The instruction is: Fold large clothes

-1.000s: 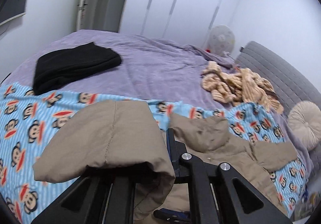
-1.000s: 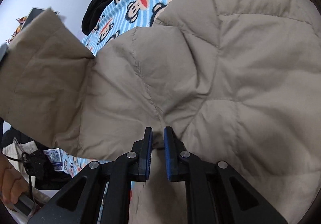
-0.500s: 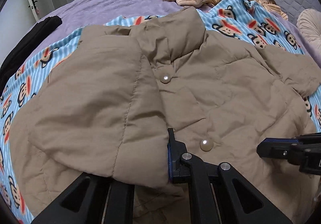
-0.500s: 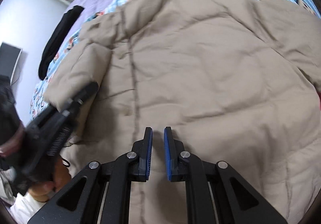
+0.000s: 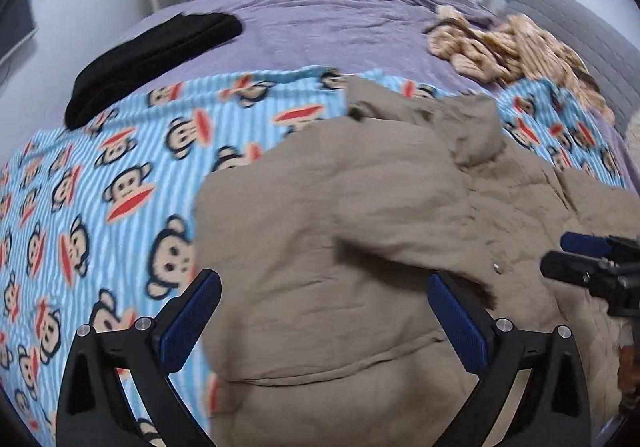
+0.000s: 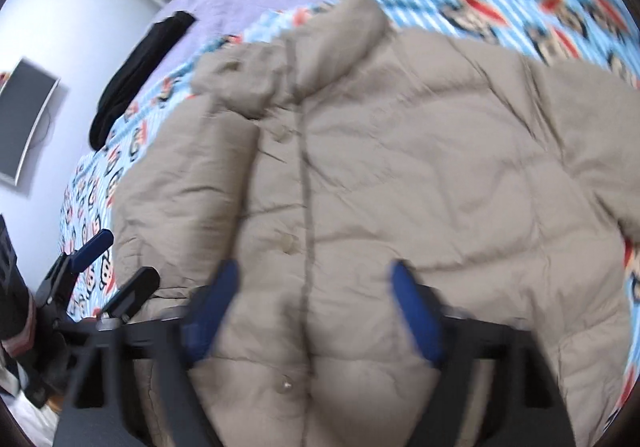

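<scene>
Bedroom bed [image 5: 320, 27], monkey-print blanket [image 5: 100, 183] spread as a folding surface — the tan puffer jacket [image 6: 400, 167] lies front-up, one side folded inward, left hand-held gripper [image 5: 320, 311] and right hand-held gripper [image 6: 316, 311] both gaping, empty.

1. The bed [image 5: 340, 27] carries everything, covered by a purple sheet that reaches its far edge.
2. A blue striped monkey-print blanket [image 5: 100, 187] lies across the near part of the bed, over the purple sheet.
3. A tan puffer jacket [image 5: 360, 247] lies front-up on that blanket, its collar toward the far side.
4. A folded black garment [image 5: 152, 55] rests on the purple sheet at the far left.
5. A heap of tan striped clothing [image 5: 500, 47] sits at the far right, beside the grey headboard [image 5: 580, 27].
</scene>
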Demonstrator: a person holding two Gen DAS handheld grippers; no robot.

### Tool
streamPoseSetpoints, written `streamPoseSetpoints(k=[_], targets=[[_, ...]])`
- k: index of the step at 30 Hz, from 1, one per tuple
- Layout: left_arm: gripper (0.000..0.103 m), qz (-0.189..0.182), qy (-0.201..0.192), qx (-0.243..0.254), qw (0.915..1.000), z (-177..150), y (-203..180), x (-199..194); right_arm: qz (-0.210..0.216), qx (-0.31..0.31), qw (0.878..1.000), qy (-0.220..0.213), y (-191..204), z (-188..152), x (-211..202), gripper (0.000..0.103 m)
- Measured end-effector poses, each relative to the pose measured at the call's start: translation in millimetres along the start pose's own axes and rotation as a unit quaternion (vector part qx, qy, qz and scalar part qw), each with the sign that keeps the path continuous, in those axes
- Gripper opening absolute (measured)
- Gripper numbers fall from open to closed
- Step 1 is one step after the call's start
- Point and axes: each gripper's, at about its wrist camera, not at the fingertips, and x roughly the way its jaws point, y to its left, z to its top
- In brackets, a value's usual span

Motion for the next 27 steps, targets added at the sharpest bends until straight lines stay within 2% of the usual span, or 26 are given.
streamPoseSetpoints(k=[3, 6, 7, 8, 9, 10, 11, 12, 13, 14, 15, 16, 17, 18, 21, 22, 24, 27], targets=[[0.099, -0.007, 0.023, -0.097, 0.995, 7, 66, 16, -0.028, -0.108, 0.994, -0.019, 55, 6, 3, 0.088], [0.099, -0.069, 0.061, -0.171, 0.9809, 10, 105, 51, -0.086, -0.225, 0.97, -0.036, 109, -3, 14, 0.088], [0.092, -0.1, 0.08, -0.198, 0.9718, 11, 114, 67, -0.108, -0.257, 0.959, -0.04, 121, -7, 19, 0.088], [0.079, -0.123, 0.093, -0.222, 0.9627, 11, 119, 80, -0.123, -0.279, 0.951, -0.042, 131, -11, 26, 0.088], [0.077, -0.151, 0.11, -0.245, 0.9514, 13, 124, 96, -0.135, -0.295, 0.945, -0.043, 140, -12, 34, 0.088], [0.067, -0.166, 0.107, -0.262, 0.9447, 14, 124, 103, -0.148, -0.306, 0.94, -0.043, 144, -14, 37, 0.087], [0.041, -0.179, 0.094, -0.272, 0.941, 17, 123, 107, -0.165, -0.314, 0.934, -0.044, 146, -16, 42, 0.087], [0.031, -0.19, 0.087, -0.274, 0.9387, 22, 121, 109, -0.179, -0.316, 0.931, -0.045, 149, -13, 48, 0.087], [0.029, -0.183, 0.076, -0.274, 0.9411, 28, 117, 106, -0.191, -0.313, 0.929, -0.046, 147, -12, 51, 0.087], [0.017, -0.17, 0.053, -0.259, 0.9494, 34, 111, 98, -0.2, -0.308, 0.929, -0.046, 144, -9, 55, 0.087], [0.015, -0.153, 0.033, -0.228, 0.9609, 40, 102, 88, -0.203, -0.296, 0.932, -0.048, 141, -4, 56, 0.084], [0.015, -0.13, 0.015, -0.191, 0.9728, 46, 92, 77, -0.201, -0.284, 0.936, -0.053, 135, -4, 51, 0.063], [0.015, -0.112, -0.001, -0.157, 0.9812, 50, 83, 68, -0.193, -0.262, 0.944, -0.053, 127, 1, 48, 0.043], [0.015, -0.095, -0.01, -0.13, 0.9869, 52, 77, 62, -0.183, -0.231, 0.954, -0.054, 115, 6, 41, 0.015], [0.015, -0.058, -0.001, -0.084, 0.9948, 51, 71, 69, -0.118, -0.066, 0.989, -0.064, 53, 14, 17, 0.014], [0.015, -0.044, 0.008, -0.082, 0.9956, 49, 73, 77, -0.096, 0.004, 0.994, -0.056, 26, 13, 16, 0.014], [0.015, -0.032, 0.019, -0.092, 0.995, 43, 81, 91, -0.049, 0.127, 0.99, -0.034, -23, 3, 21, 0.014], [0.016, -0.006, 0.021, -0.095, 0.9952, 35, 85, 100, 0.035, 0.258, 0.966, -0.007, -77, -21, 42, 0.014]])
